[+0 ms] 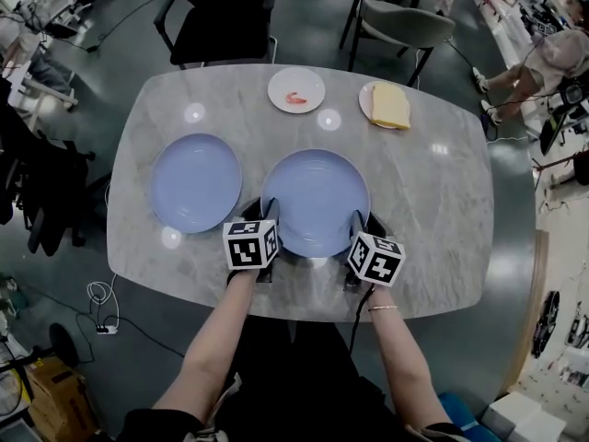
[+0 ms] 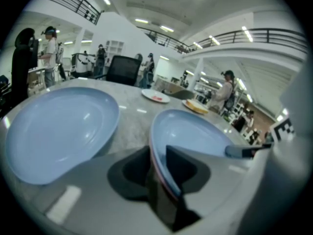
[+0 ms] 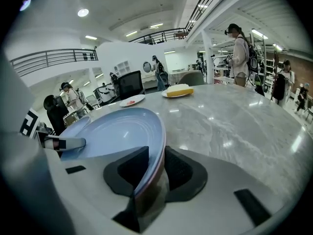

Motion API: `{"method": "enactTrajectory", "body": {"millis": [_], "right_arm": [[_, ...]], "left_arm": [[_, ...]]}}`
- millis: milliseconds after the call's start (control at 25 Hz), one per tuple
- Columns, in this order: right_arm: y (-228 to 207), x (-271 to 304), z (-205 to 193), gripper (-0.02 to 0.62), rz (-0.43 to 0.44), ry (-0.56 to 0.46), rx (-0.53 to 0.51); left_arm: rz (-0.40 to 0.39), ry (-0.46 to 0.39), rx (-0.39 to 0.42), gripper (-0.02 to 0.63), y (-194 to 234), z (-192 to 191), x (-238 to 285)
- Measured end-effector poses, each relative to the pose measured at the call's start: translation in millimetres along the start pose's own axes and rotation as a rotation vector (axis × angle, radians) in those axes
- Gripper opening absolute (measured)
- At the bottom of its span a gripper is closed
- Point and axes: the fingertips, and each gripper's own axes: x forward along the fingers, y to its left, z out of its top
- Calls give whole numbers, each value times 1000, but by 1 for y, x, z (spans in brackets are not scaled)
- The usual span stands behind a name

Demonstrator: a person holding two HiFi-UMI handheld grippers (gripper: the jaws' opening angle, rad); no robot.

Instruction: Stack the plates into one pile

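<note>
Two light-blue plates lie on the marble table [image 1: 433, 191]. The middle plate [image 1: 316, 201] has both grippers on its near rim. My left gripper [image 1: 270, 212] is shut on the rim's left part, and in the left gripper view the plate edge [image 2: 190, 131] runs between the pads of that gripper [image 2: 157, 160]. My right gripper [image 1: 361, 221] is shut on the right part; the same rim [image 3: 115, 131] is pinched by that gripper [image 3: 155, 163] in the right gripper view. The second blue plate [image 1: 195, 182] sits apart to the left, also visible as a wide dish [image 2: 58, 126].
At the table's far side stand a small white plate [image 1: 296, 89] with a red scrap and another plate holding a yellow slice [image 1: 386, 106]. Two chairs [image 1: 225, 12] [image 1: 400, 21] stand behind the table. People stand in the room beyond.
</note>
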Motion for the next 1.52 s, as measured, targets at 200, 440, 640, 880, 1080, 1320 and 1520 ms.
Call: {"method": "enactTrajectory", "body": {"millis": [200, 440, 640, 880, 1080, 1320, 1520], "right_arm": [[1, -3, 2, 86, 4, 0, -7], [19, -13, 26, 78, 54, -33, -1], [62, -12, 50, 75, 143, -45, -46], [142, 9, 60, 83, 242, -35, -136], [207, 29, 59, 87, 306, -23, -198], [272, 57, 49, 89, 338, -5, -260], [300, 77, 38, 92, 322, 15, -319]], "left_arm": [[2, -22, 26, 97, -1, 7, -7], [33, -79, 4, 91, 5, 28, -30], [98, -135, -34, 91, 35, 46, -59], [195, -190, -89, 91, 105, 57, -95], [267, -216, -127, 92, 164, 59, -118], [318, -218, -156, 94, 230, 52, -132], [348, -193, -154, 97, 264, 44, -129]]}}
